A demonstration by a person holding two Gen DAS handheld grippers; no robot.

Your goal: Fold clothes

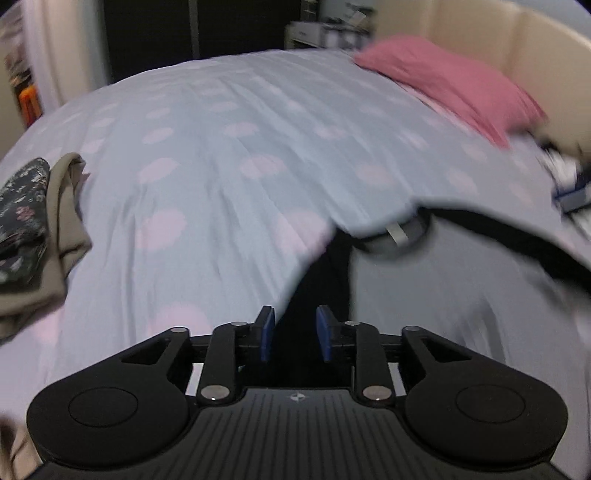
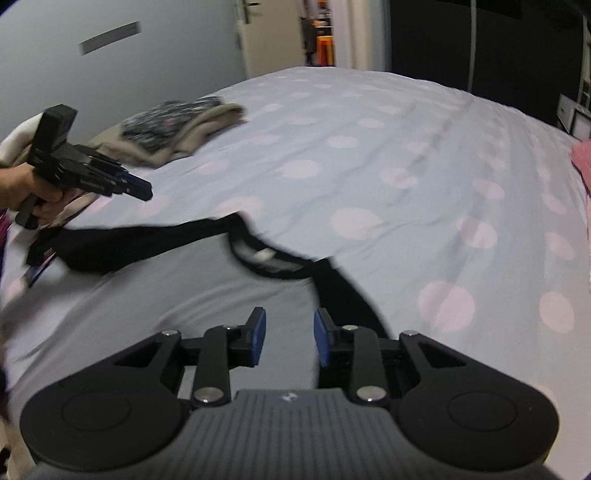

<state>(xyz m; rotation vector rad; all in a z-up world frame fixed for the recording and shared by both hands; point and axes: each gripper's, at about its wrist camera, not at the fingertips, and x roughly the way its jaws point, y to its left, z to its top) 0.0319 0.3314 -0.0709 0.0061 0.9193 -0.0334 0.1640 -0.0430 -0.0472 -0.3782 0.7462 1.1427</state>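
Note:
A grey T-shirt with black sleeves and collar [image 2: 166,295] lies flat on the dotted bedspread [image 2: 369,166], collar [image 2: 266,258] toward the middle of the bed. It also shows in the left wrist view [image 1: 443,295], blurred. My left gripper [image 1: 293,332] is open and empty over the shirt's black sleeve [image 1: 317,280]. It shows from the side in the right wrist view [image 2: 142,190], above the other sleeve. My right gripper [image 2: 289,338] is open and empty, hovering over the shirt's body near its right shoulder.
A pile of clothes, floral fabric on beige [image 1: 33,229], lies at the bed's left edge; it also shows in the right wrist view [image 2: 177,129]. A pink pillow [image 1: 450,81] rests by the headboard. A door [image 2: 273,33] and wardrobe stand beyond the bed.

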